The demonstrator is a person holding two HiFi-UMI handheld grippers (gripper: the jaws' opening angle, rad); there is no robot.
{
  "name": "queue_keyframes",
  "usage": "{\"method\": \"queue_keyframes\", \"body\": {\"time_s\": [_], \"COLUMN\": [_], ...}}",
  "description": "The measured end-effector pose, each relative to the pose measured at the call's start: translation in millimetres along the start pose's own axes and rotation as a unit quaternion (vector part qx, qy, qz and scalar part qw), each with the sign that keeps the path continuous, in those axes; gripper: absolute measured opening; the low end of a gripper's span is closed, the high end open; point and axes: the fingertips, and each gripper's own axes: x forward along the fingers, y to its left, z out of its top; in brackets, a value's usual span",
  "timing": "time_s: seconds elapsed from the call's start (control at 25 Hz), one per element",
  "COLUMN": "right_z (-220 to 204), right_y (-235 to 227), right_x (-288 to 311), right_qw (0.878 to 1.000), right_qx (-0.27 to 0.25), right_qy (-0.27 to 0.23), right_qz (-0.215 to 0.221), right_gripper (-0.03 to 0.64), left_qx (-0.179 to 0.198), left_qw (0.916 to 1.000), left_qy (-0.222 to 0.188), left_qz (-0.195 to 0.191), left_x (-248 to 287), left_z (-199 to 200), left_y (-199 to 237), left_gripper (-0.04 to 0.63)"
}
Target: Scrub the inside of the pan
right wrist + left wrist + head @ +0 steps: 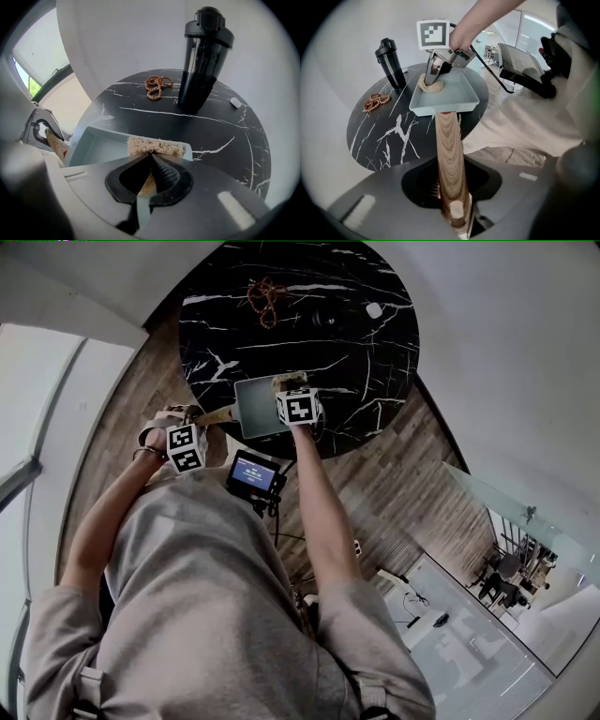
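In the head view, a small black device with a lit blue screen (255,473) hangs at the chest of the person's grey shirt (206,596), low in the frame. Just above it, at centre left, the left gripper (452,204) is clamped on the end of a light-brown grained wooden handle (447,140). In the left gripper view this handle runs straight up the frame to a pale blue-grey rectangular pan (457,93). The pan sits flat on the near edge of a round black marble tabletop with white veins (220,136), its handle sticking out past the rim.

The right gripper (150,159) points steeply down into the pan. Its jaws are closed on a tan fibrous scrub pad (154,146), which is pressed onto the pan's floor in the corner farthest from the handle, against the wall.

Farther back on the tabletop lie a coiled brown bead bracelet (157,86), a tall black shaker bottle with a flip lid (201,61), standing upright, and a small white object (236,102) at the right.
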Motion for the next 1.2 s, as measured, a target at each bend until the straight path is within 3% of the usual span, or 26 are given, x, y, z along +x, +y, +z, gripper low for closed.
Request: {"method": "queue_keyframes", "body": {"time_s": [0.52,0.76,0.84,0.96,1.0,1.08,1.16,1.2], "right_z": [7.9,10.1,7.9,7.0,8.4,9.8,5.3,1.4], "right_y": [95.3,105.8,107.5,110.3,104.0,76.3,37.4,19.6], "right_x": [7.4,6.6,-2.8,-29.9,-38.6,-47.3,-45.6,-42.7], "right_qw": [0.986,0.981,0.973,0.951,0.948,0.957,0.965,0.961], "right_qx": [-0.095,-0.11,-0.102,-0.084,-0.087,-0.124,-0.206,-0.252], "right_qy": [0.034,0.048,0.046,0.018,0.005,-0.008,0.016,0.038], "right_qz": [0.129,0.152,0.2,0.298,0.307,0.261,0.16,0.11], "right_gripper": [0.021,0.023,0.023,0.023,0.023,0.023,0.023,0.023], "left_qx": [0.007,0.005,0.005,0.006,0.006,0.005,0.005,0.005], "left_qw": [1.0,0.9999,0.9999,0.9998,0.9998,0.9998,0.9998,0.9998], "left_qy": [0.003,0.007,0.011,0.014,0.015,0.013,0.012,0.013], "left_qz": [0.003,0.007,0.01,0.013,0.014,0.013,0.013,0.013], "left_x": [-0.1,1.4,0.3,-0.5,-0.3,0.5,1.0,1.1], "left_z": [-0.8,-2.2,-2.0,-2.1,-2.6,-2.9,-2.5,-2.7], "left_y": [0.6,2.3,3.2,4.2,4.2,4.2,4.9,5.3], "left_gripper": [0.106,0.106,0.104,0.104,0.104,0.104,0.104,0.104]}}
